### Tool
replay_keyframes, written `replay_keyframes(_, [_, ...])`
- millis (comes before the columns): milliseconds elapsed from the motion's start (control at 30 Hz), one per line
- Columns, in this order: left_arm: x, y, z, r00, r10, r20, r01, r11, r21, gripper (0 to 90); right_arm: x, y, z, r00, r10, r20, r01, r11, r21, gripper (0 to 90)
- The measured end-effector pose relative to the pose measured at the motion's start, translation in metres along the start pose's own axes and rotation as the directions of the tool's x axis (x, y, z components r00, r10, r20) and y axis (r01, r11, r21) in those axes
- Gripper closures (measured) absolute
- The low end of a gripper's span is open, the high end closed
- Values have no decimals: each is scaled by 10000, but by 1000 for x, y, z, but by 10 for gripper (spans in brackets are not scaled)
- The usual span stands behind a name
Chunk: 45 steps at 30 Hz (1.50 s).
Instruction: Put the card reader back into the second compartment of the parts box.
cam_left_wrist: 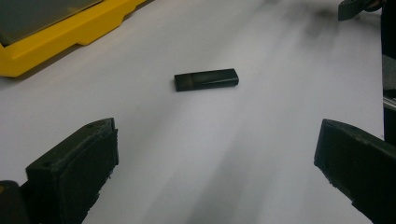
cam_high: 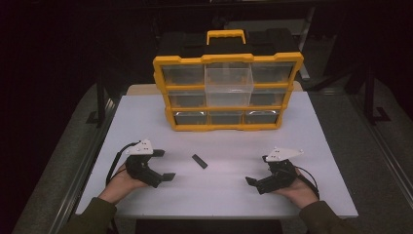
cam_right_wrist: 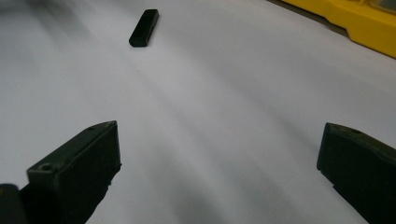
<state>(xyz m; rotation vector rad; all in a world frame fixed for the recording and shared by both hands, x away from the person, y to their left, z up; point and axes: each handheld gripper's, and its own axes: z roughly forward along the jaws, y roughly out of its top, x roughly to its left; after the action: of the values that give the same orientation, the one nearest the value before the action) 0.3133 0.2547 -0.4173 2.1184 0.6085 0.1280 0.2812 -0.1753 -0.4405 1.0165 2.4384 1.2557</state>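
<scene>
A small flat black stick (cam_high: 199, 161) lies on the white table (cam_high: 311, 131), midway between both grippers. My left gripper (cam_high: 164, 164) rests at the front left, held by a hand, open and holding nothing. In the left gripper view the stick (cam_left_wrist: 206, 79) lies ahead of the wide-apart jaws of that gripper (cam_left_wrist: 215, 140). My right gripper (cam_high: 257, 169) sits at the front right, also open and holding nothing. From the right gripper view the stick (cam_right_wrist: 144, 28) is farther off, up and to the left of this gripper (cam_right_wrist: 219, 135).
A yellow organiser (cam_high: 227, 59) with clear drawers stands upright at the back of the table. Its top middle drawer (cam_high: 229, 85) is pulled out toward me. The organiser's yellow base (cam_left_wrist: 70, 32) edges the left gripper view, and its base (cam_right_wrist: 355, 23) the right gripper view.
</scene>
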Motion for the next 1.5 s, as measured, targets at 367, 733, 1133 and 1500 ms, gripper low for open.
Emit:
replay_keyframes(367, [0,8,3,10000,-4,-23,4,9999,-121,0,0,0,-1,10000,24,-19,-24,10000,-55,0])
replay_keyframes(733, [0,14,8,10000,-22,37,23,9999,-164,0,0,0,0,10000,9,-47,-9,10000,-8,0])
replay_keyframes(1133, [1,21,14,9999,4,154,-1,9997,-239,0,0,0,0,10000,19,-60,-19,10000,-4,0])
replay_keyframes(1500, [1,28,18,9997,84,209,-78,9995,-292,0,1,0,-1,10000,21,-72,-21,10000,-22,0])
